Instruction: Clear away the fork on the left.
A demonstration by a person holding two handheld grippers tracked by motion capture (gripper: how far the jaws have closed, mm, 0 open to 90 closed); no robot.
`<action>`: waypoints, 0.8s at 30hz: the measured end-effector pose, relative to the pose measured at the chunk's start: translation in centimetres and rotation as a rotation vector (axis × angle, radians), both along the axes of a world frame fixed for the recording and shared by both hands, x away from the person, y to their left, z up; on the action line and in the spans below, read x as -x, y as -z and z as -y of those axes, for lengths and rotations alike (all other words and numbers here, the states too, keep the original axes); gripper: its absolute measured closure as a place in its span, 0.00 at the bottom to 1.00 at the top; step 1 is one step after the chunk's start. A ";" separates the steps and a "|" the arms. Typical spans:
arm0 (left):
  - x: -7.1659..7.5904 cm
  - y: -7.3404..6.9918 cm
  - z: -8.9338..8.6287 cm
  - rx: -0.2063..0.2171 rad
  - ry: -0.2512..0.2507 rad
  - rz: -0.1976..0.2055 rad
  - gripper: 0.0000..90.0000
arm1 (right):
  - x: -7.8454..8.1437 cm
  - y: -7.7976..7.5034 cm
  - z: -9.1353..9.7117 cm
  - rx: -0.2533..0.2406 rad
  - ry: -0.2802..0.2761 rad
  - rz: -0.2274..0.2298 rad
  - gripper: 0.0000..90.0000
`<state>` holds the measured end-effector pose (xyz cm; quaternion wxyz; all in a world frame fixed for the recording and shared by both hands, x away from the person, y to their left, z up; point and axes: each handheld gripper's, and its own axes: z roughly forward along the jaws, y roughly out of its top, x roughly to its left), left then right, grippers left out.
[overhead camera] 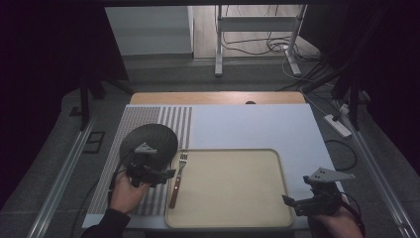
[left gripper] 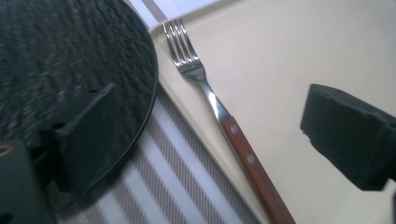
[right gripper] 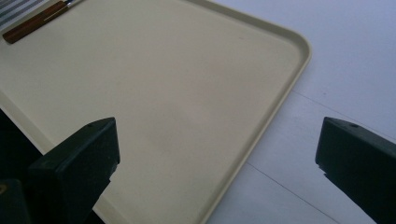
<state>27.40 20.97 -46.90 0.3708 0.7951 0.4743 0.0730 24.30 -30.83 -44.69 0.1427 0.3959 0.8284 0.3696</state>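
Fingers [left gripper: 88,135] of the left gripper [overhead camera: 157,174] stand wide, nothing between them; the steel fork with a reddish-brown riveted wooden handle [left gripper: 219,116] lies in the gap ahead of them, untouched. Right gripper [overhead camera: 297,202] fingers [right gripper: 79,163] also wide and empty, hovering past the tray's right near corner.

Fork [overhead camera: 178,178] sits along the left rim of the beige rounded-rectangle plastic tray [overhead camera: 277,163], handle toward the desk's near edge, tines toward the far edge, long axis roughly parallel to the tray's left side. It's just right of the left fingers, so the left hand is far nearer; the right one is the whole tray away.

Round black woven placemat [overhead camera: 148,136] lies on the grey-and-white striped cloth [overhead camera: 176,119] near the desk's left edge, just beside the tines.

No brands, labels or writing readable anywhere.
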 end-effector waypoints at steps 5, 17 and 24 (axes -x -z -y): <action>3.5 -0.6 -2.8 0.021 -0.030 0.069 0.01 | 0.0 0.0 0.0 0.003 0.004 -0.002 0.00; 9.9 0.2 -6.0 0.007 -0.101 0.195 0.00 | -0.1 -0.1 0.1 -0.007 0.029 0.001 0.00; 9.7 0.2 -6.1 0.011 -0.107 0.180 0.01 | -0.1 0.0 0.0 0.006 0.019 0.000 0.00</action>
